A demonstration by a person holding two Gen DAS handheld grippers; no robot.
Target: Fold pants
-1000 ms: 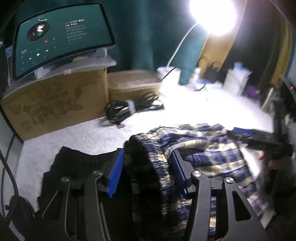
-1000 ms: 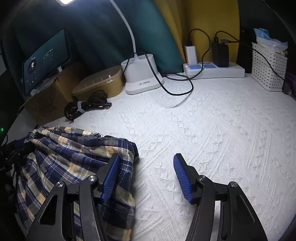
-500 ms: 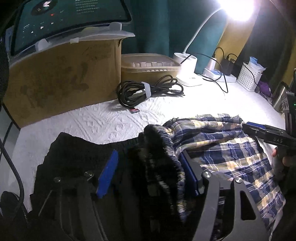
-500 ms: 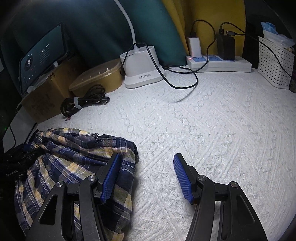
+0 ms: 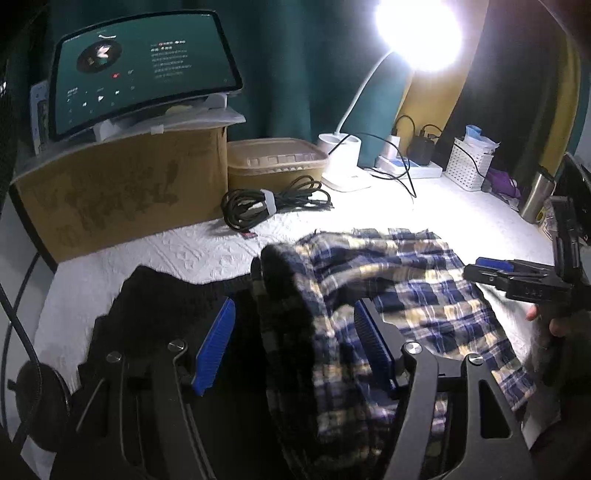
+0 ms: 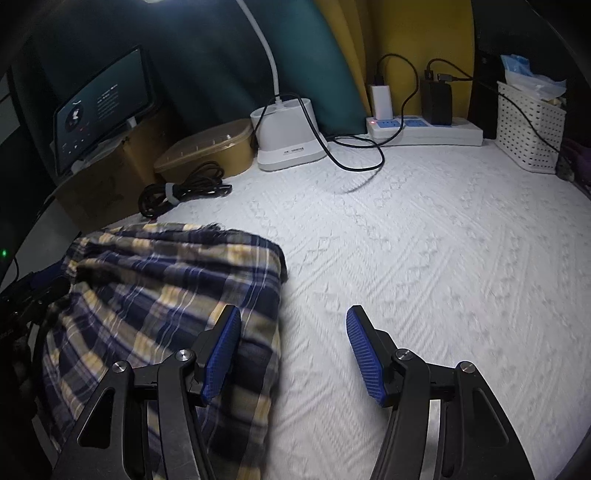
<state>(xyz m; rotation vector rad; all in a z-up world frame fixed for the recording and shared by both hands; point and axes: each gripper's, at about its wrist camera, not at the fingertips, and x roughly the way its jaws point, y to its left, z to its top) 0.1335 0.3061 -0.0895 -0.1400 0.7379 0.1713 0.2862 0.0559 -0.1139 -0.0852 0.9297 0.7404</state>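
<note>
Here's the plaid pants (image 5: 424,295), bunched in a loose heap at the near left of the white textured tabletop (image 6: 424,240), one edge lying over a black garment (image 5: 155,299) beside them. The left hand-held gripper (image 5: 295,343) has just been opening its jaws, and a thick roll of the plaid waistband stands between the blue pads (image 5: 216,343), brushing the right one while a clear gap shows at the left, so no squeeze on the cloth. Over on the right, the right hand-held gripper (image 6: 291,354) hovers at the heap's edge with jaws well apart: its left pad sits over the plaid fabric, its right pad over bare tabletop, nothing gripped. From the left view that same gripper reaches in from the right edge, a hand (image 5: 554,321) wrapped around it. Behind the action: a cardboard box (image 5: 122,199) carrying a lit tablet (image 5: 144,70), a coiled black cable (image 5: 269,203), and a glaring desk lamp (image 5: 417,33).
</note>
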